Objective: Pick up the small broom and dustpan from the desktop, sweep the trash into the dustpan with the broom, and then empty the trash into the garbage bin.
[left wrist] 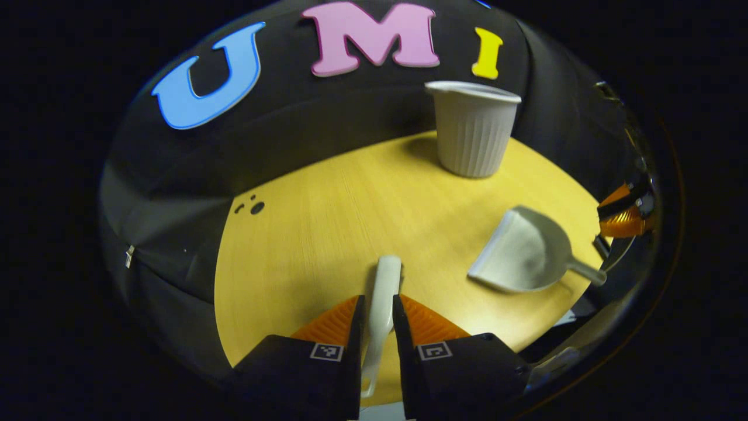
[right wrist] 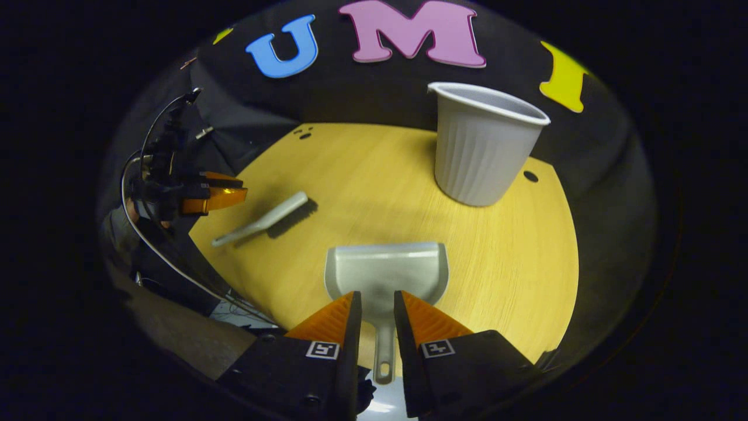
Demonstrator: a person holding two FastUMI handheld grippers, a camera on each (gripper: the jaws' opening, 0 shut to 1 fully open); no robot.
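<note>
Straddling dustpan (right wrist: 387, 275), grip unclear

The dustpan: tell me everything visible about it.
The small pale grey plastic dustpan lies flat on the yellow wooden tabletop, scoop up and empty, its straight front edge facing the ribbed grey bin, apart from it. Its thin handle, with a hanging hole at the end, runs back between the right gripper fingers, which flank it without visibly pressing. The left gripper view shows it too.

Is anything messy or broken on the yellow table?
Nothing looks broken or spilled. The bin stands upright, and the broom and dustpan lie flat on the table. One odd thing: no trash to sweep is visible.
</note>
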